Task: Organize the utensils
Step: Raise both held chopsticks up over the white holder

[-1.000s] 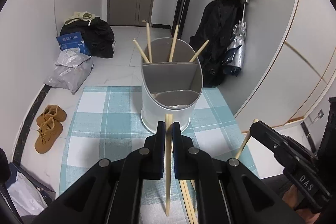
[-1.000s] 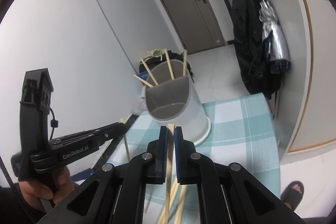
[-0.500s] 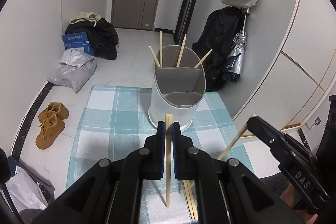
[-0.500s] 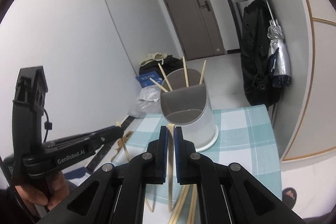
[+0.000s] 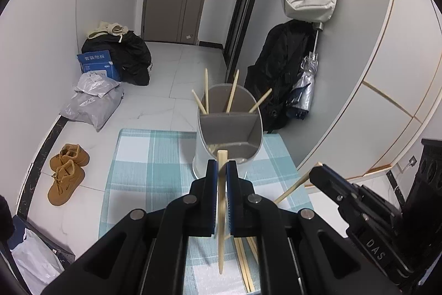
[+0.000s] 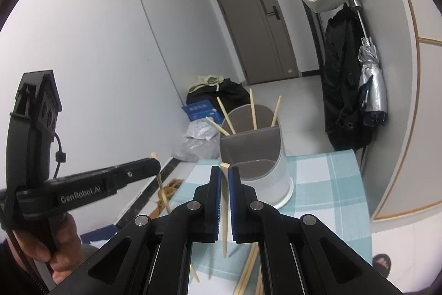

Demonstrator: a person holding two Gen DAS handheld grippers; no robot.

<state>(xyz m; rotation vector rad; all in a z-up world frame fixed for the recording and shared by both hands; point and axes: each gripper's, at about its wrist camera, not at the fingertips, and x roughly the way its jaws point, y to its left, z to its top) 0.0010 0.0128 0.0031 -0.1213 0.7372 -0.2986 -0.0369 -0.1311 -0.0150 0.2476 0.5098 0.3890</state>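
A white utensil holder (image 5: 229, 137) with grey dividers stands on the checked cloth (image 5: 143, 170); several wooden chopsticks lean in its far compartment. It also shows in the right wrist view (image 6: 259, 156). My left gripper (image 5: 221, 170) is shut on a chopstick (image 5: 221, 234), held upright above the cloth, short of the holder. My right gripper (image 6: 225, 173) is shut on another chopstick (image 6: 225, 223), also upright, just before the holder. Several loose chopsticks (image 5: 246, 261) lie on the cloth below. Each gripper appears in the other's view.
The table with the cloth is small, with the floor around it. Brown shoes (image 5: 66, 173), plastic bags (image 5: 94, 101) and a blue box (image 5: 96, 65) lie on the floor at left. A black coat and umbrella (image 5: 304, 85) hang at right.
Both grippers have risen and pulled back from the holder, each still holding its chopstick. The holder looks smaller and farther now.
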